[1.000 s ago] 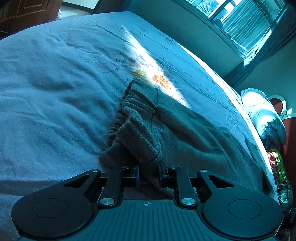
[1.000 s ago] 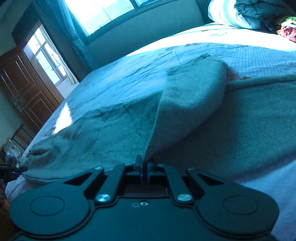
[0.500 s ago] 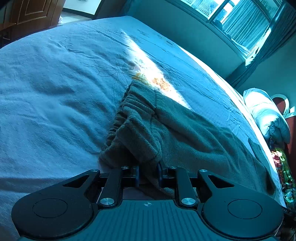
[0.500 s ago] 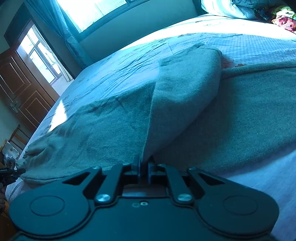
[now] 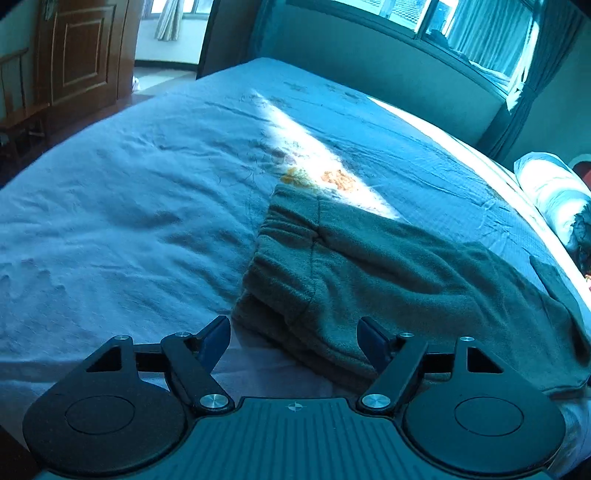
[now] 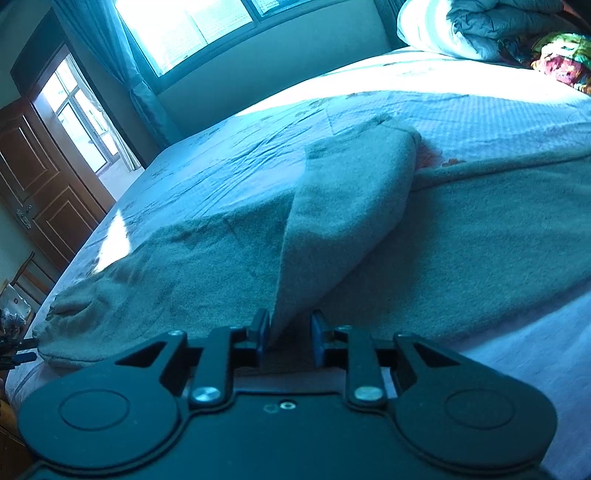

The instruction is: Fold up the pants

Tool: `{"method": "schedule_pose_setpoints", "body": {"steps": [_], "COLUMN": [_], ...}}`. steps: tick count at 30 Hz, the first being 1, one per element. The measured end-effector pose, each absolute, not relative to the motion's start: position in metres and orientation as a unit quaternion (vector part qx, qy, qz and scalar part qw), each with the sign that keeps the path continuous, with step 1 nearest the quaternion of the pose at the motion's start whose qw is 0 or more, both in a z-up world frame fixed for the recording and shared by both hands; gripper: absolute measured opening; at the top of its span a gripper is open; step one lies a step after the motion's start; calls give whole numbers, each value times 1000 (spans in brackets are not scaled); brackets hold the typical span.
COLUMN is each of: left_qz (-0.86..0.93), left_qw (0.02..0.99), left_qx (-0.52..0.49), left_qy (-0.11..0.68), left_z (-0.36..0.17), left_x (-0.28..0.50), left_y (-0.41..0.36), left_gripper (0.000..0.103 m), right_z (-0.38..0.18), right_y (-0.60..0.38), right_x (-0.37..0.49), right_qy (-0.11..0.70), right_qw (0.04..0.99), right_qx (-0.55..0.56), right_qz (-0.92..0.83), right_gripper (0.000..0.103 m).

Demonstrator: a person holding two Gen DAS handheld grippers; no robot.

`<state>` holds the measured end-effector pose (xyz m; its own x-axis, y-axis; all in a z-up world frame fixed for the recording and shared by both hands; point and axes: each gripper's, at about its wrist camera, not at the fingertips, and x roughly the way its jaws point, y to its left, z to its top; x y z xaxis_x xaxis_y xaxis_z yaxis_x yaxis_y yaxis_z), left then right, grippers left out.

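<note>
Between narrowly parted right tongs (image 6: 288,334) hangs pants (image 6: 332,221) fabric; left tongs (image 5: 293,338) gape wide.

Both views look forward and downward along gripper fingers, low and close over the bed (image 5: 110,221). The left wrist view sits at the near edge of the bed by the waistband end of the pants (image 5: 369,280), facing across the bed toward the window (image 5: 480,33) and door (image 5: 81,62). The right wrist view sits close over the pants (image 6: 461,236) farther along the same edge of the bed, facing the same window (image 6: 192,26). Both views share the pants, the bed and the window wall.
</note>
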<state>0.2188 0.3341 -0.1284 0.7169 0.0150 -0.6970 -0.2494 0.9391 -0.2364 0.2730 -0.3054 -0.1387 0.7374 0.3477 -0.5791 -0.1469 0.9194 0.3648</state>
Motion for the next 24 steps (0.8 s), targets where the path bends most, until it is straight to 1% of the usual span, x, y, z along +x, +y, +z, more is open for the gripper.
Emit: {"method": "schedule_pose_setpoints", "body": {"steps": [4, 7, 11, 12, 15, 17, 19, 20, 21, 24], "left_qz": [90, 106, 85, 80, 104, 99, 93, 94, 94, 112], "left_qw": [929, 933, 938, 938, 906, 921, 928, 928, 926, 922], "left_qx": [-126, -64, -48, -40, 33, 54, 72, 77, 73, 35], "left_qy": [335, 338, 333, 336, 408, 373, 354, 353, 357, 368], "left_z": [-107, -113, -123, -126, -153, -145, -138, -136, -138, -144], "left_x": [209, 225, 245, 250, 268, 260, 256, 259, 263, 272], "left_y": [306, 264, 216, 207, 180, 162, 149, 143, 141, 143], "left_gripper": [75, 77, 80, 82, 83, 83, 84, 85, 87, 89], "right_z": [-123, -115, -111, -110, -109, -109, -108, -109, -111, -119], "right_y": [-319, -317, -299, -295, -284, -278, -271, -267, -263, -246], "right_x": [273, 280, 284, 285, 289, 294, 303, 309, 317, 338], "right_qy": [315, 301, 293, 290, 285, 283, 282, 284, 289, 305], "right_qw": [931, 936, 941, 943, 946, 948, 950, 950, 949, 945], "right_qx": [141, 138, 108, 99, 74, 62, 42, 29, 15, -40], "right_qz": [118, 116, 128, 131, 133, 132, 130, 126, 126, 110], "right_gripper": [17, 17, 17, 17, 17, 17, 17, 17, 20, 26]}}
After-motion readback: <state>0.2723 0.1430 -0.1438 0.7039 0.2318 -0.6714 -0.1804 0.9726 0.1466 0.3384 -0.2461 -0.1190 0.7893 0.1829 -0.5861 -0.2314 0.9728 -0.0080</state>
